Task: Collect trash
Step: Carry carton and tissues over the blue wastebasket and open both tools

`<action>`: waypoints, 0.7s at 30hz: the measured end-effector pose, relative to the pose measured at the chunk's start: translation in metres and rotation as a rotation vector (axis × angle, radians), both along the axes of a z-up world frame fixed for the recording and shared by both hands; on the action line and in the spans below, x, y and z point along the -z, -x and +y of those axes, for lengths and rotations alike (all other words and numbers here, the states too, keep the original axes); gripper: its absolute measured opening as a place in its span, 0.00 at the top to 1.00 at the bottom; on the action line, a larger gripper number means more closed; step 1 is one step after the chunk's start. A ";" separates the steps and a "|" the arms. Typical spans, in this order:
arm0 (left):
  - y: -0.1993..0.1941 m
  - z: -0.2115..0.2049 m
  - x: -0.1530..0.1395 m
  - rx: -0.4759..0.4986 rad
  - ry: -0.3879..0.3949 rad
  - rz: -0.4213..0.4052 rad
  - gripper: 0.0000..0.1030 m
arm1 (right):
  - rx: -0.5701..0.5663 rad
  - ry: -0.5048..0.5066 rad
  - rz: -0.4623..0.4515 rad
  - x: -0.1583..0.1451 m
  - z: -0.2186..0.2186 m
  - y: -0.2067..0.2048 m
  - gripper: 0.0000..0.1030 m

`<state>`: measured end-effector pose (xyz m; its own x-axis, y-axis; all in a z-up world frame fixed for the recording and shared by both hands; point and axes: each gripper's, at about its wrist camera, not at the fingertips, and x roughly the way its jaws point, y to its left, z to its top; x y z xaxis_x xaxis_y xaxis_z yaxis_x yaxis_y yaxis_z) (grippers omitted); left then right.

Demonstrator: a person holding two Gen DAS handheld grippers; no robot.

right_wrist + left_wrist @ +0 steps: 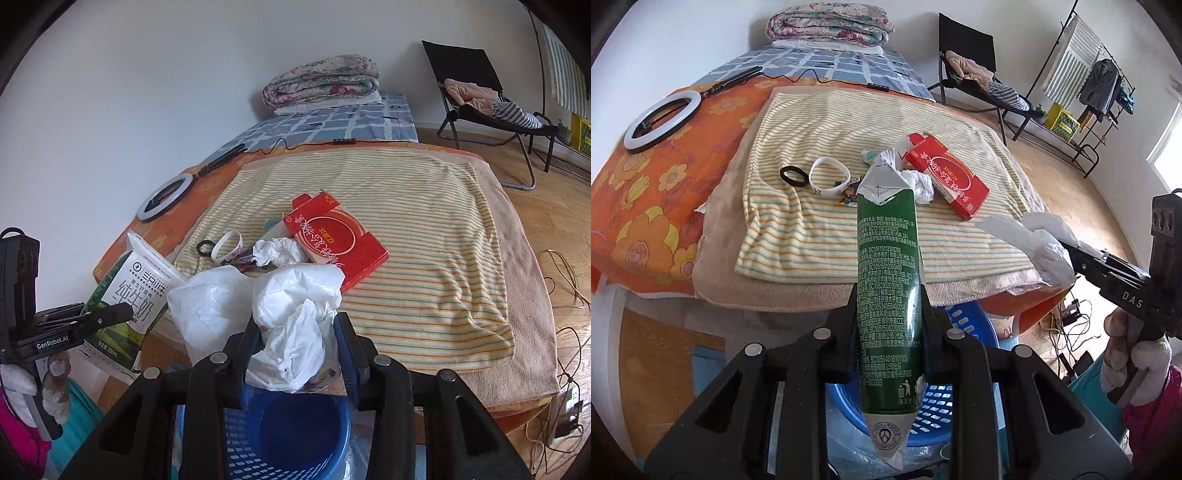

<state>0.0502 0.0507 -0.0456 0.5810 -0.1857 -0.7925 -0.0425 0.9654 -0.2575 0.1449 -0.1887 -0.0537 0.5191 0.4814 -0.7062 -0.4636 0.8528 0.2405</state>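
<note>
Each camera rode on its own gripper, looked forward and down along the fingers, and sat close to what was clamped there. The left view faced across the striped blanket [871, 229] toward the far bedding and rack; the right view faced the same blanket from slightly further right. Both shared the red box [334, 240], the ring light [661, 120] and probably the same blue basket [295, 435] below.

The blue basket [295, 435] sits half hidden behind the right tool [299, 347], its near rim cut off at the bottom edge. The milk carton [888, 295] covers the scraps near the bed's front edge; small items beside the white wristband [827, 177] are too small to tell. The person's hand [1126, 354] runs off frame.
</note>
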 end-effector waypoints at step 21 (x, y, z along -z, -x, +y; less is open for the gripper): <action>0.041 -0.036 0.083 0.043 0.016 0.202 0.76 | -0.061 0.108 0.131 0.076 0.018 0.084 0.60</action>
<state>0.0096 0.0147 -0.1290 0.4020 -0.2209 -0.8886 -0.0532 0.9632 -0.2635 0.0607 -0.1703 -0.1302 0.3913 0.4266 -0.8154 -0.4861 0.8482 0.2105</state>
